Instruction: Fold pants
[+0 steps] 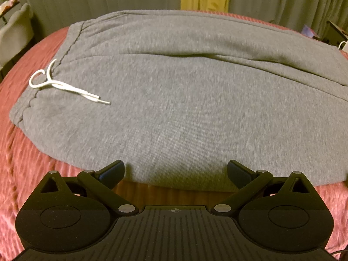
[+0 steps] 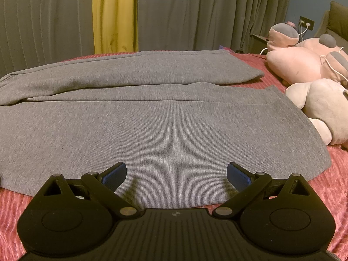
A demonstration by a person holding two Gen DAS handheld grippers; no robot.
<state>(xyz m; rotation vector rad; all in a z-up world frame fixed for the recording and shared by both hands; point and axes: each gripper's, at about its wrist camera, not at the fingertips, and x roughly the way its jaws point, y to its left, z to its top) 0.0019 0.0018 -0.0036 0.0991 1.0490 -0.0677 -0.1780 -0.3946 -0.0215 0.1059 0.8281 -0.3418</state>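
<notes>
1. Grey pleated curtains (image 2: 195, 10) with one yellow strip (image 2: 115, 15) back a bed covered in a ribbed pink-red bedspread (image 1: 13, 152).
2. One pair of soft grey knit sweatpants (image 1: 184, 108) lies flat across it, both legs side by side, one white drawstring (image 1: 54, 82) at the waistband.
3. The left gripper (image 1: 175, 171) and right gripper (image 2: 176, 174) hover at the near edge, fingers spread wide, grasping nothing.
4. The fabric looks light, limp and likely to sag; pinching the near edge seems best.
5. Two plush toys (image 2: 304, 61) sit beside the leg ends.
</notes>
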